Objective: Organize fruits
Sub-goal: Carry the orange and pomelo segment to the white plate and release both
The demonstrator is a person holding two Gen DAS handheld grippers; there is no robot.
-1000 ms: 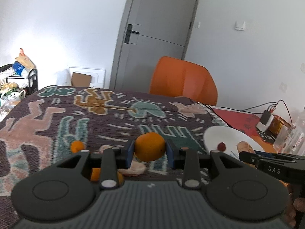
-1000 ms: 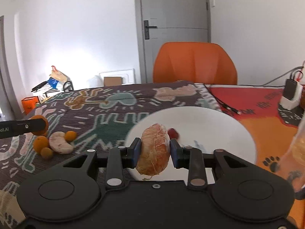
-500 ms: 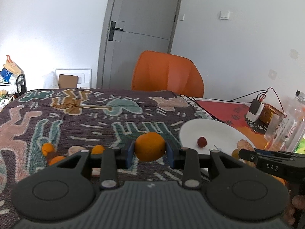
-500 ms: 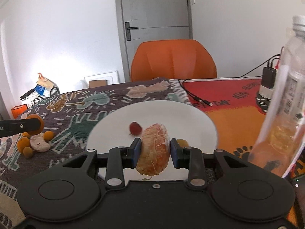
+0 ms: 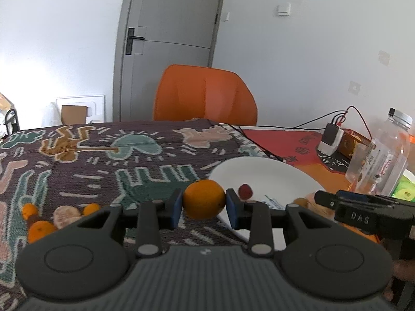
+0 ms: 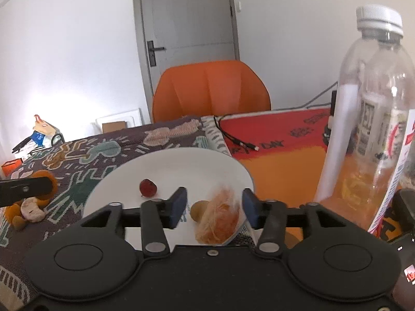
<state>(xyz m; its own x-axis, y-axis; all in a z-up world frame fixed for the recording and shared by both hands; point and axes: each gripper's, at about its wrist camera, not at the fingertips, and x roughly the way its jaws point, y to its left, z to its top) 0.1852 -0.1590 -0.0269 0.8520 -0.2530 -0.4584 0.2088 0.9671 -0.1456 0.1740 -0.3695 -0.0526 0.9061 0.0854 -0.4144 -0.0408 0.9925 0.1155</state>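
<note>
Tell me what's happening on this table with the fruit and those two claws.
A person is sorting fruit onto a white plate with a handheld claw in each hand. The right claw has just been opening, and the peeled orange between its pads sits loose near the plate's edge, beside a red berry. The left claw grips a whole orange near the plate. More fruit lies on the patterned cloth.
</note>
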